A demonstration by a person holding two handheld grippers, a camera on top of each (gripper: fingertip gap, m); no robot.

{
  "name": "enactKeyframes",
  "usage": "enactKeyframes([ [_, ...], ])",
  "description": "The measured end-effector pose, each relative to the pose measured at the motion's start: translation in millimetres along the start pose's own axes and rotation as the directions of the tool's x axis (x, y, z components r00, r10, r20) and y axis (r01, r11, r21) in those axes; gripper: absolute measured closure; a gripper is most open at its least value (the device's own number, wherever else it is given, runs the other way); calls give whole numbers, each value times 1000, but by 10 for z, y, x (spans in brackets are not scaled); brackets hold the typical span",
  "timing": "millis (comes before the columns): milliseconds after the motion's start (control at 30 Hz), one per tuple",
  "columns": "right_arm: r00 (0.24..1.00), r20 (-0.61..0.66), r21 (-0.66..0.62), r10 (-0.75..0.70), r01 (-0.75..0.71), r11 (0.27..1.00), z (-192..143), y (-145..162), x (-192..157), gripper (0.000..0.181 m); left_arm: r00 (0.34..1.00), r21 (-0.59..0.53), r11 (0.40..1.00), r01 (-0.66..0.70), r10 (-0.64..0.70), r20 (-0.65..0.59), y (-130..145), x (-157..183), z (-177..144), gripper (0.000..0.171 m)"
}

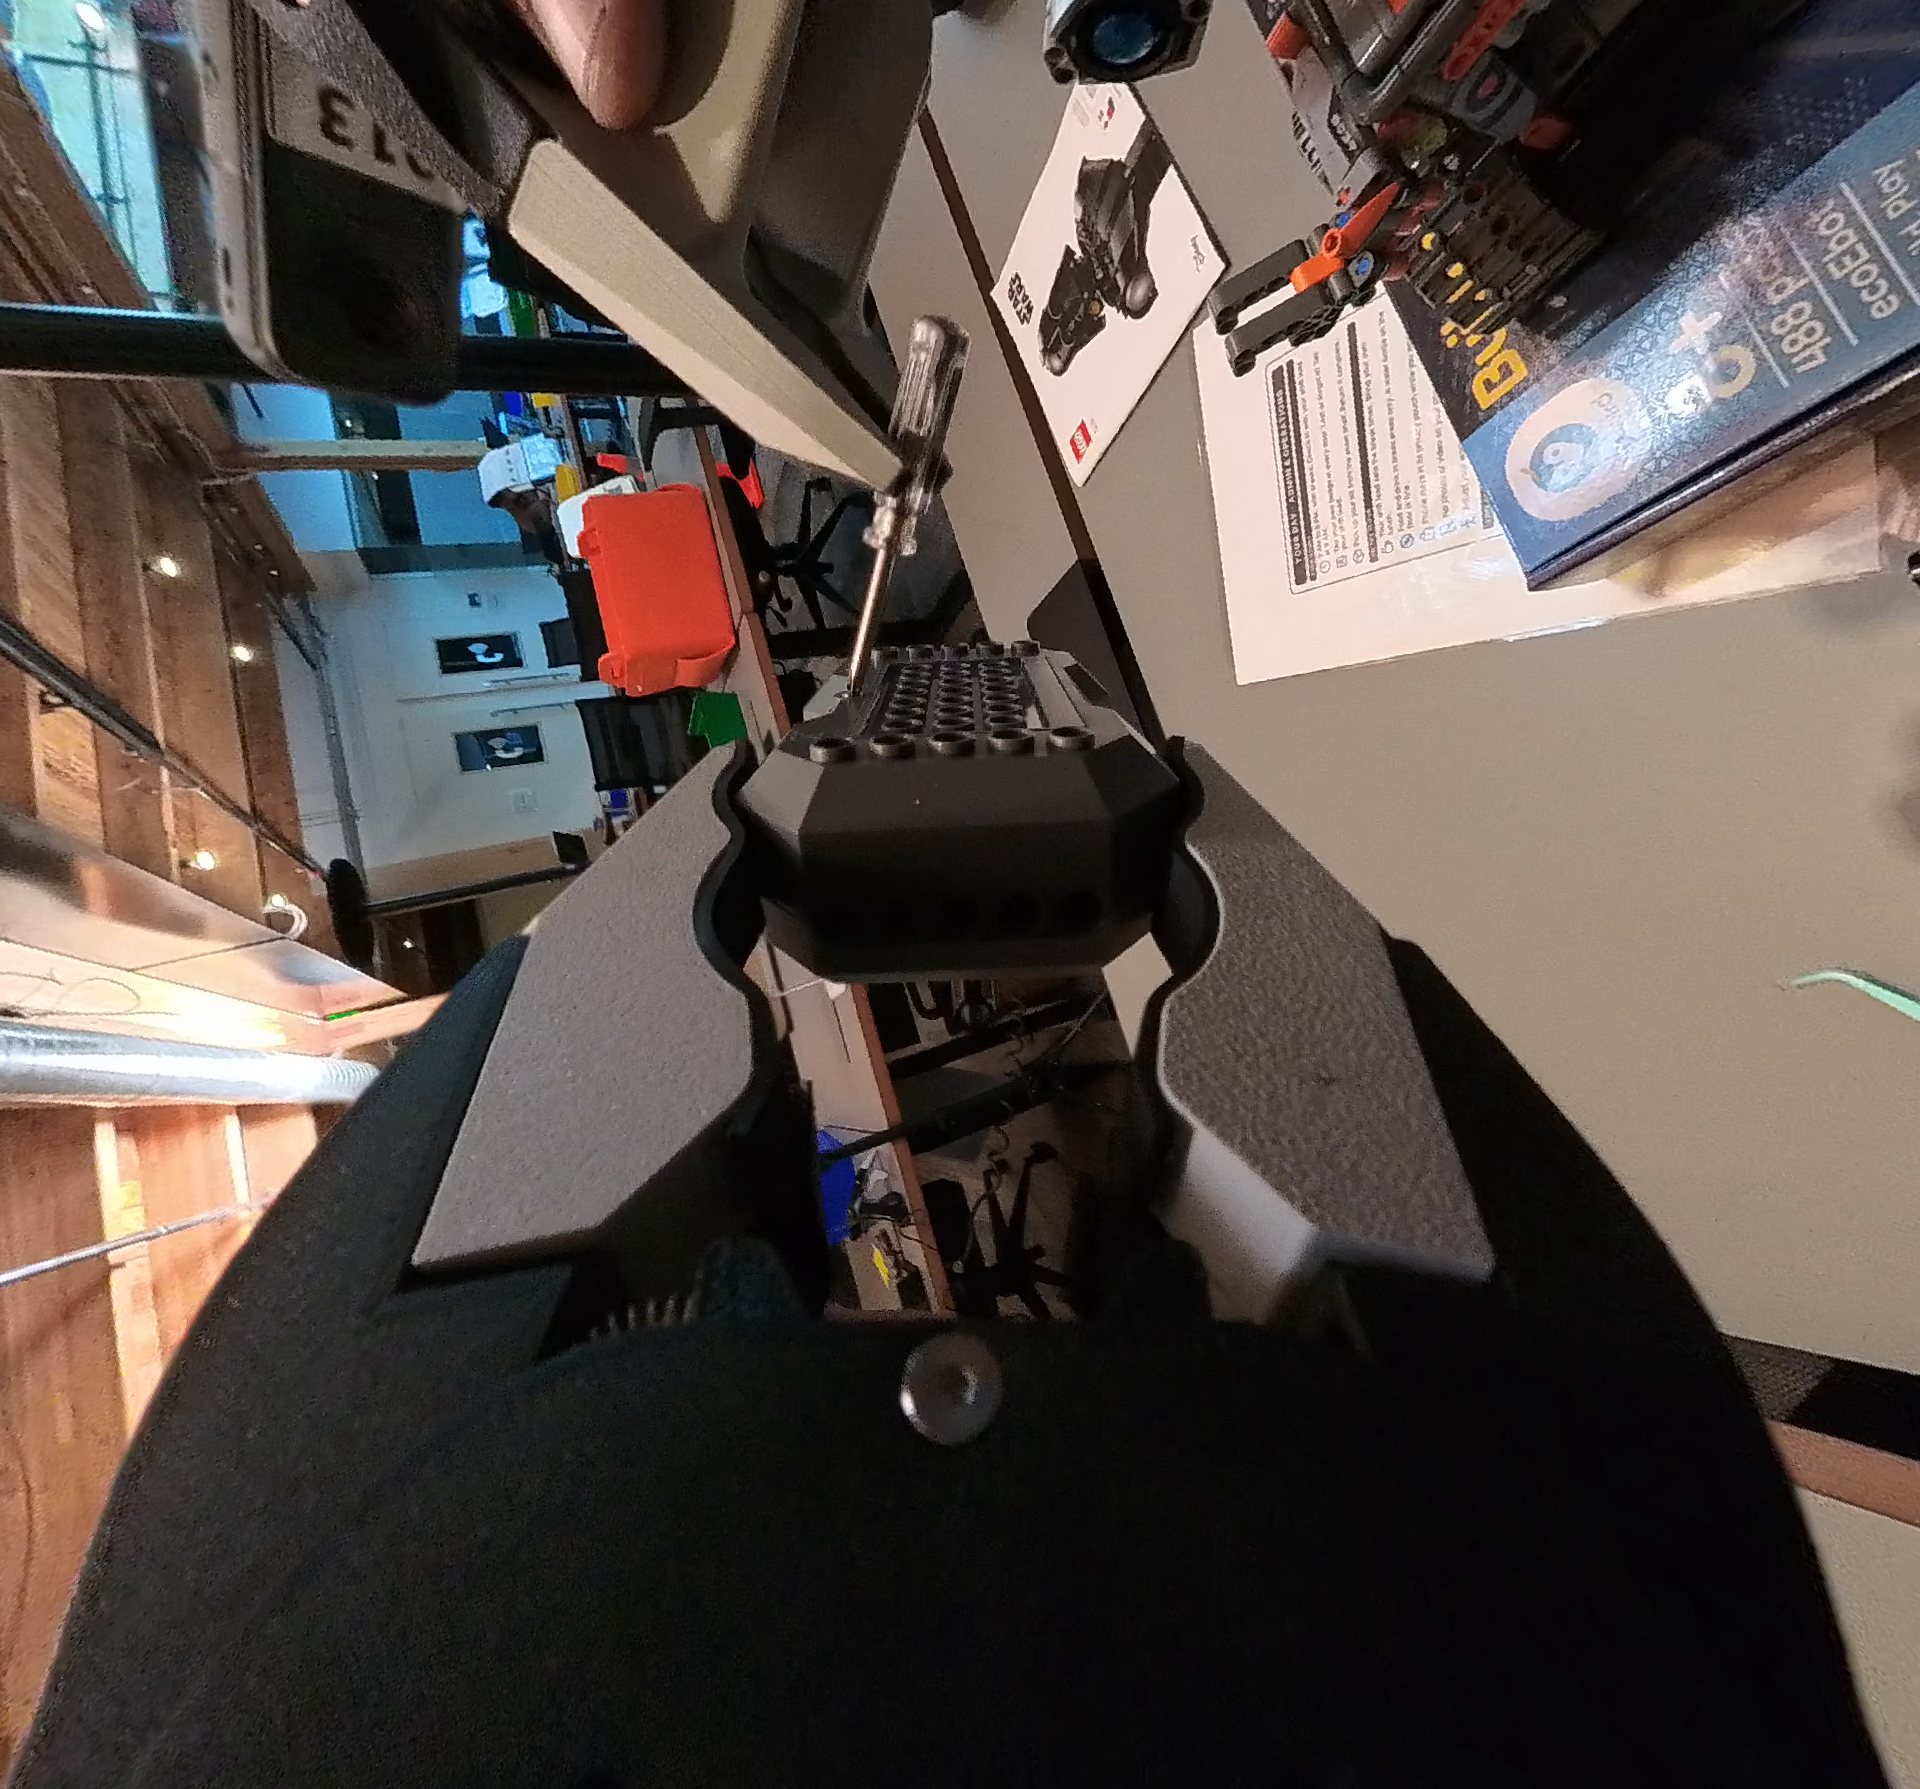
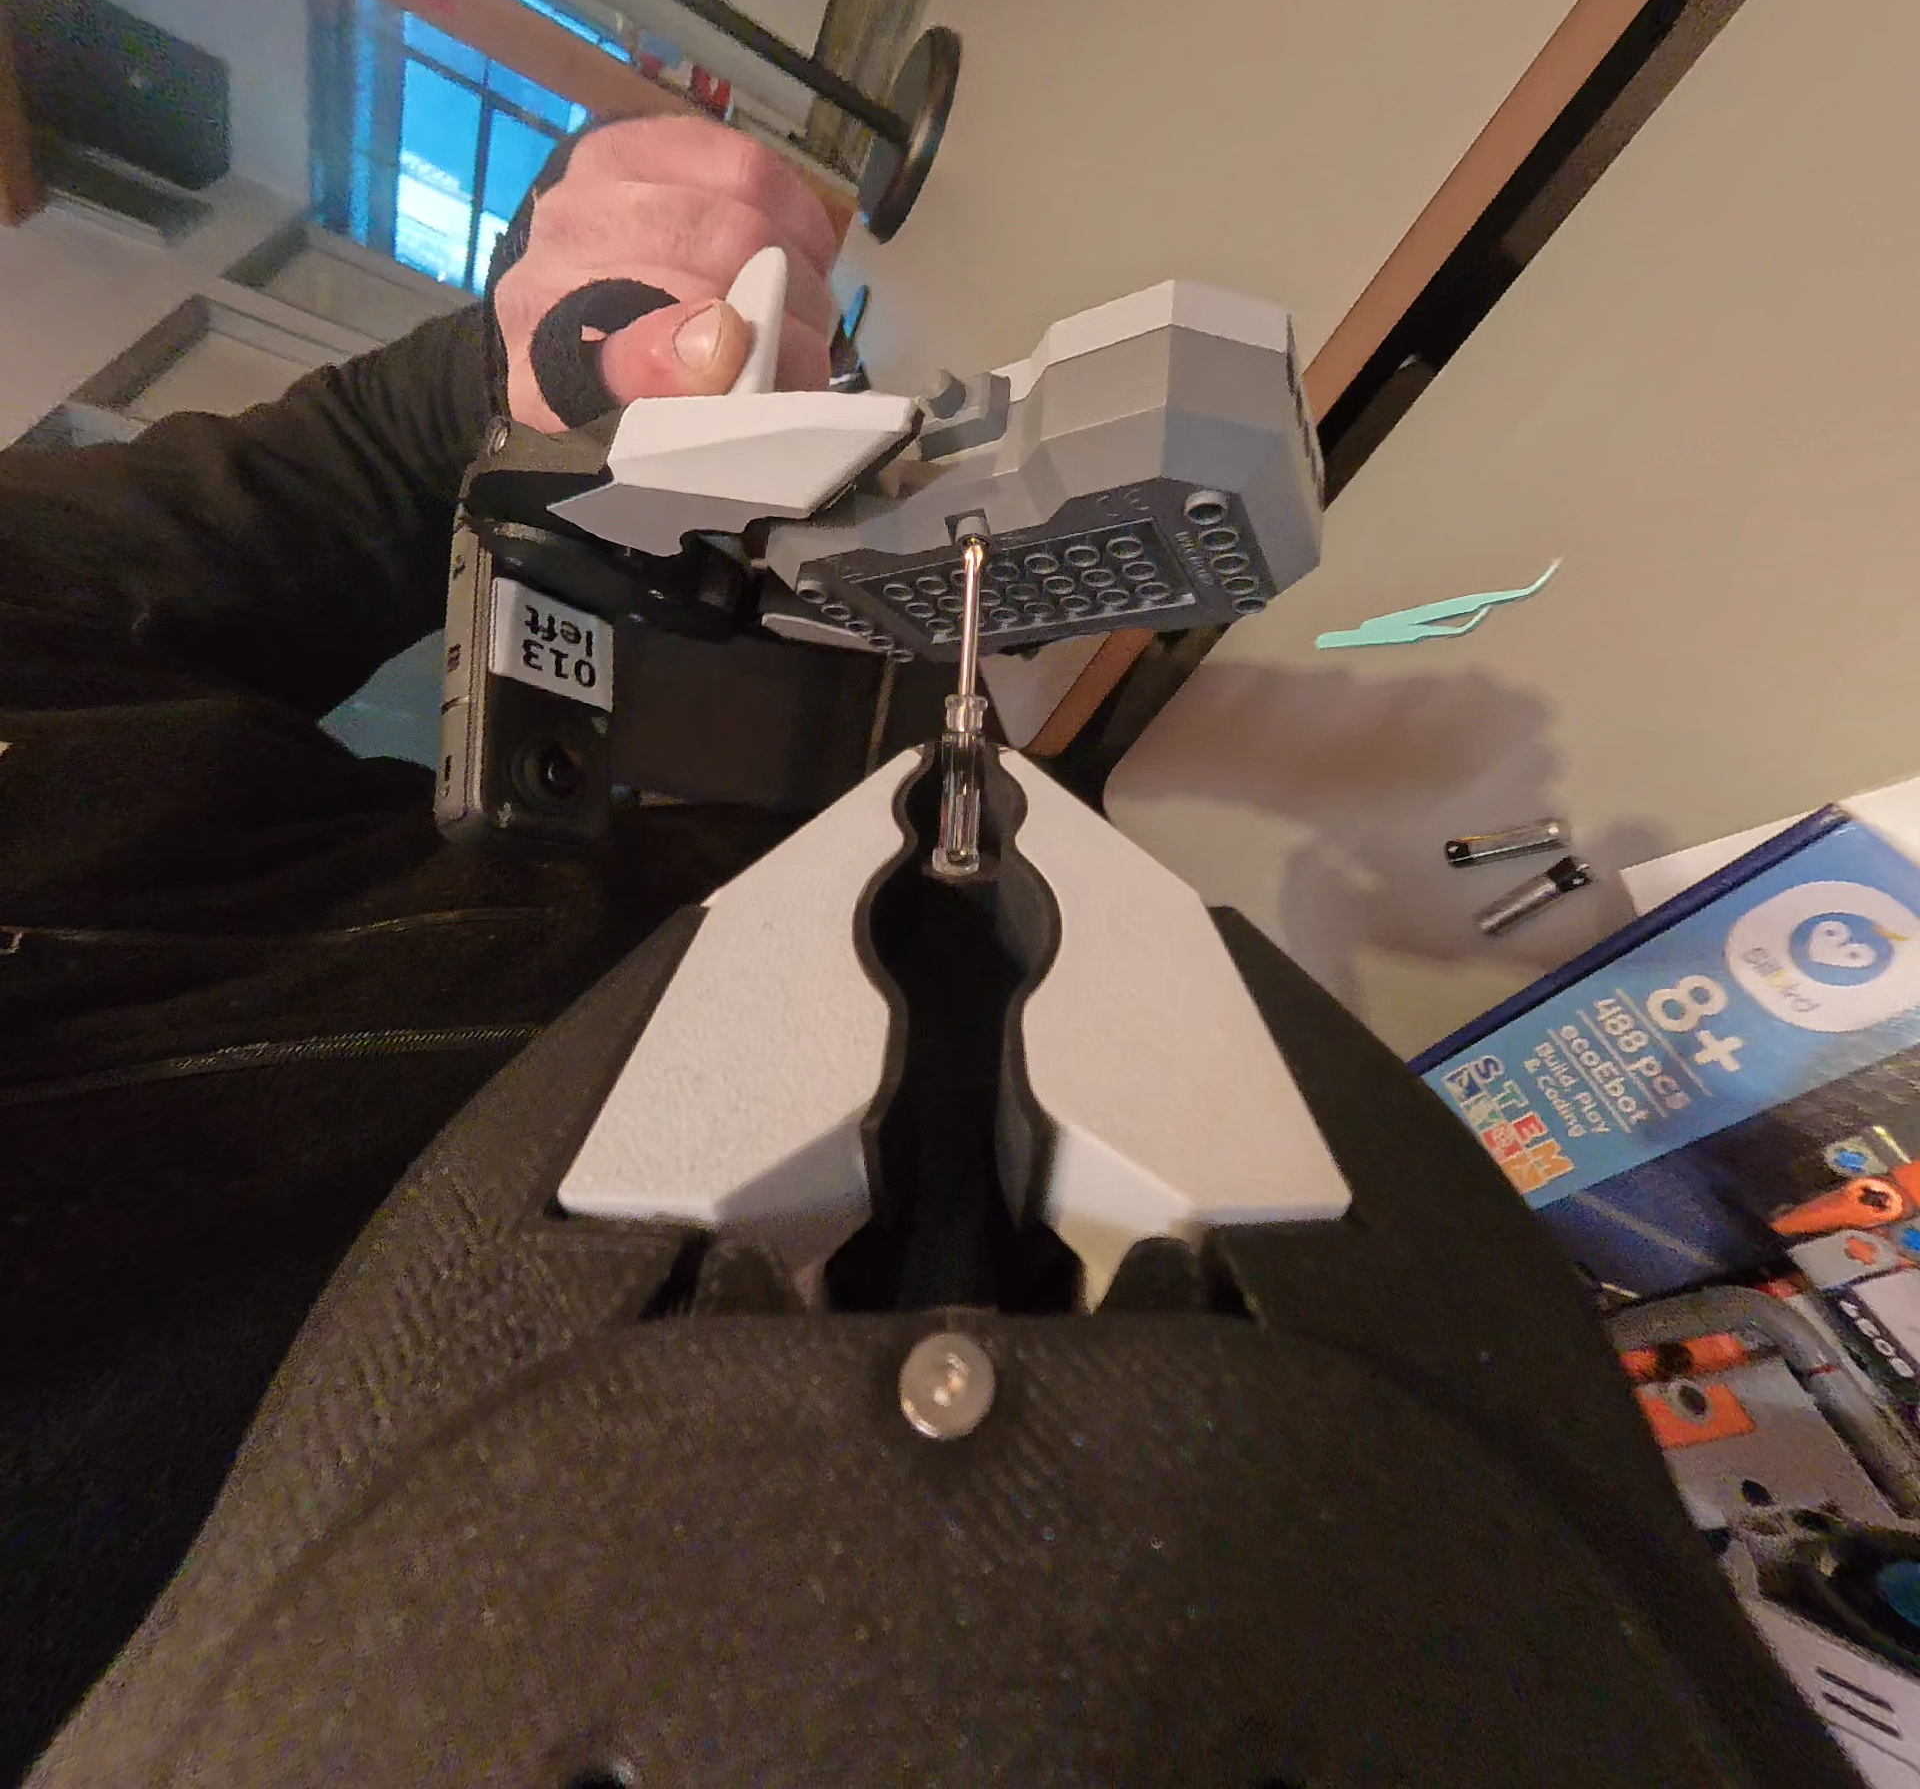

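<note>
My left gripper (image 1: 956, 804) is shut on a grey block-shaped module (image 1: 956, 825) with a dark studded plate on one face, held up off the table. In the right wrist view the same module (image 2: 1153, 420) shows in the other gripper, plate (image 2: 1039, 586) facing me. My right gripper (image 2: 961, 804) is shut on a small screwdriver (image 2: 958, 804) with a clear handle. Its metal tip rests in a hole at the plate's edge (image 2: 971, 534). The screwdriver also shows in the left wrist view (image 1: 904, 492), held by the other gripper's fingers (image 1: 707, 305).
A grey table (image 1: 1558, 856) carries a blue kit box (image 1: 1714, 337), printed sheets (image 1: 1340, 513), a booklet (image 1: 1112, 285) and a built brick robot (image 1: 1507, 77). Two batteries (image 2: 1507, 866) and teal tweezers (image 2: 1434, 612) lie on the table. A person's hand (image 2: 665, 285) grips the left tool. Across from one pair of fingers to the other is roughly 5 cm.
</note>
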State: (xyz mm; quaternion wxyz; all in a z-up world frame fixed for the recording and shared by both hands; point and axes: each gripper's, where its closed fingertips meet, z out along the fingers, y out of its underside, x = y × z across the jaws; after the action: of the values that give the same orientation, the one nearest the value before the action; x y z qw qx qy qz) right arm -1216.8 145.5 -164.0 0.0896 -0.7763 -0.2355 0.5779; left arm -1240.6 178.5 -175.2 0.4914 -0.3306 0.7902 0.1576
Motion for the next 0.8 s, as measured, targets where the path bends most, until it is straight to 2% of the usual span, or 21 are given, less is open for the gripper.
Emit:
enactKeyframes([
  [267,988,134,-118,81,-65,991,-7,107,4,177,993,48,992,-114,115,-33,-63,77,-28,98],
  [500,981,173,-103,85,-68,992,-18,41,-16,177,993,50,992,-112,113,-16,-37,17,-33,99],
  [633,996,90,-78,21,-14,997,-4,2,9,177,997,45,996,-73,74,-23,-12,7,-22,99],
  [800,975,-151,-111,-165,149,983,-3,-46,132,178,996,33,999,28,-25,-84,24,35,20,99],
])
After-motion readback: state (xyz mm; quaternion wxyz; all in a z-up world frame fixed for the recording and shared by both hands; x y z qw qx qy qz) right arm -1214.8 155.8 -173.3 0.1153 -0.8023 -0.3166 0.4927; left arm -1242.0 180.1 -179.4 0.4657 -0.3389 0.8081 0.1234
